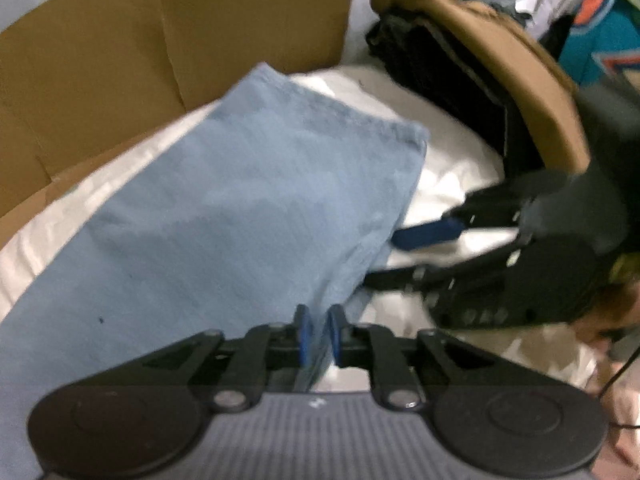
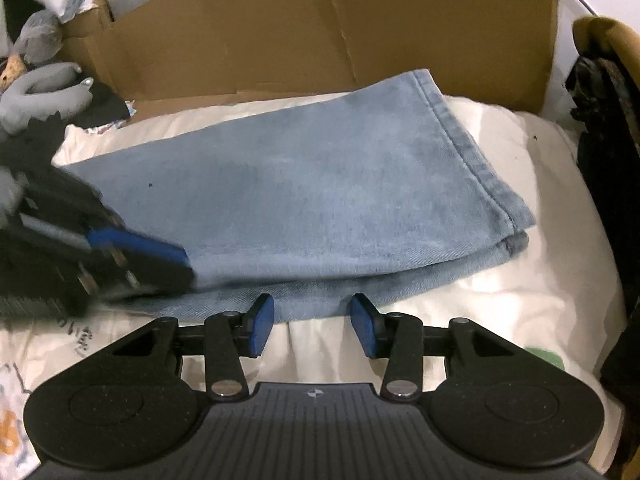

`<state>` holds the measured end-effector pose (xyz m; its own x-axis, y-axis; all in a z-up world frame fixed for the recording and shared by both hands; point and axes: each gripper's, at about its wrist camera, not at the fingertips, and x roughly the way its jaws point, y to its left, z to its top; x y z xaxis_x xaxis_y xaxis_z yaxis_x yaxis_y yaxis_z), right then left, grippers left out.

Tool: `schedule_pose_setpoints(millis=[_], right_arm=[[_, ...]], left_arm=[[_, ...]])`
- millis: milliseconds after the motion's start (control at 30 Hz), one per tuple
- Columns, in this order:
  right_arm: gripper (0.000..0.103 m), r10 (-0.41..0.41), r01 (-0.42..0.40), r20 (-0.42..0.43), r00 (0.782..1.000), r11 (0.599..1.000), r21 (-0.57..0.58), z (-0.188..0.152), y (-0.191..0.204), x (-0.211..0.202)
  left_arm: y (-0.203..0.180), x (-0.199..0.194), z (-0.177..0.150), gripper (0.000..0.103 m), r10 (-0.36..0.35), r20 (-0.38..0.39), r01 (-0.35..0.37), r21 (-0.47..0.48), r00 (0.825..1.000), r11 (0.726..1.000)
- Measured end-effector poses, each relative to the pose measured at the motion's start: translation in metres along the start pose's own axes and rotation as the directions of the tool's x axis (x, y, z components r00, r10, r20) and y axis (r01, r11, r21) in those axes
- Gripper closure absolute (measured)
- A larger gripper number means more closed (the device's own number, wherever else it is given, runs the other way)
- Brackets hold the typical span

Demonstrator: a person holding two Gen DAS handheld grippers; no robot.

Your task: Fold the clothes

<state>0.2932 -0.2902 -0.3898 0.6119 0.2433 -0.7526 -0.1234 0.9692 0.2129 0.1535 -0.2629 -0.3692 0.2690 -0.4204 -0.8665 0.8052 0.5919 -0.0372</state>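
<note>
Folded light-blue jeans (image 2: pixel 320 184) lie on a white sheet (image 2: pixel 540 280), with the hemmed leg ends at the right. My left gripper (image 1: pixel 318 332) is shut on the near edge of the jeans (image 1: pixel 240 208), with denim pinched between its blue pads. In the right wrist view the same left gripper (image 2: pixel 160 260) comes in from the left at the fold's edge. My right gripper (image 2: pixel 314 328) stands open at the jeans' front edge, with its pads apart and not pressing on the cloth. The left wrist view shows this right gripper (image 1: pixel 400 258) blurred, beside the jeans.
A brown cardboard sheet (image 2: pixel 320 28) stands behind the jeans. A tan and black item (image 1: pixel 500 80) lies at the right of the bed. Grey soft things (image 2: pixel 44 84) sit at the far left. A teal garment (image 1: pixel 600 40) hangs at the back right.
</note>
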Motion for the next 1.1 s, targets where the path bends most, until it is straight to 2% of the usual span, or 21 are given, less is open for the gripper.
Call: schedule_pose_setpoints(millis=[200,267,300,533,733,933,1100], right_arm=[[0.056,0.006,-0.005,-0.01,1.0,0.999,0.037,-0.004,0.002,-0.009],[0.057,0.013,-0.012,-0.008,1.0,0.999,0.042,-0.006,0.004,-0.012],[0.056,0.014,-0.014,-0.006,1.0,0.999,0.043,-0.007,0.005,-0.014],[0.056,0.018,-0.019,0.006,1.0,0.995,0.096,-0.011,0.003,-0.022],[0.056,0.039,-0.04,0.007,0.999,0.997,0.064,-0.013,0.014,-0.029],[0.056,0.048,-0.049,0.012,0.999,0.998,0.048,-0.012,0.022,-0.034],[0.056,0.062,-0.062,0.01,0.998,0.997,0.047,-0.009,0.03,-0.034]], left_arm=[[-0.008,-0.001,-0.012,0.058,0.036,0.006,-0.036,0.029,0.999,0.999],[-0.009,-0.005,-0.016,0.043,0.042,0.011,-0.043,0.035,0.999,0.998],[-0.009,-0.008,-0.021,0.041,0.051,0.011,-0.051,0.036,0.999,0.998],[-0.001,-0.038,-0.057,0.038,0.107,0.007,-0.107,0.015,0.994,0.994],[0.021,-0.064,-0.083,0.037,0.163,-0.016,-0.163,-0.069,0.987,0.984],[0.036,-0.077,-0.103,0.033,0.216,-0.027,-0.218,-0.165,0.976,0.962],[0.039,-0.075,-0.116,0.033,0.242,-0.041,-0.246,-0.158,0.969,0.956]])
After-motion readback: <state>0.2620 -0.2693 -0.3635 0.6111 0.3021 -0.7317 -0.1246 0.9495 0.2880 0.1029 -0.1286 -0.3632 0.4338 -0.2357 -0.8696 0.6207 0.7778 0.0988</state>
